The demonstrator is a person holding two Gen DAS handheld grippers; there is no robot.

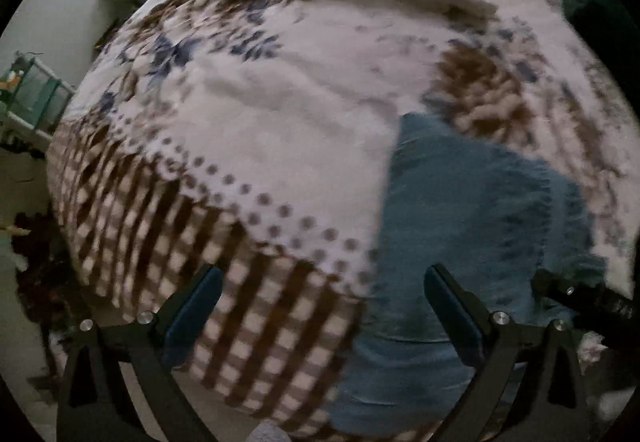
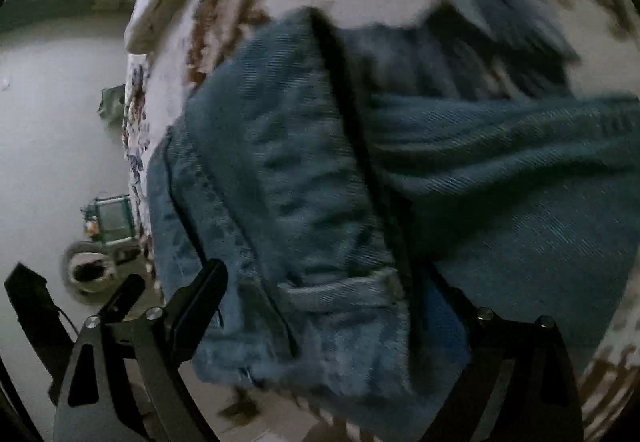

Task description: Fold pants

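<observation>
- Right wrist view: right gripper (image 2: 320, 306) straddles bunched jeans (image 2: 280, 181); whether it pinches, I cannot tell — layers could slip.
- Left gripper (image 1: 320, 298) spread, empty over the bedspread (image 1: 260, 121); the fold may sag.

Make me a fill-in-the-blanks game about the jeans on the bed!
1. The jeans are the colour ____.
2. The jeans lie on a bed cover printed with flowers, dots and brown ____.
3. The left gripper has its jaws wide ____, with nothing pinched between them.
4. In the right wrist view, the cloth between the fingers of the right gripper belongs to the ____.

Missing words: blue; checks; open; jeans
</observation>
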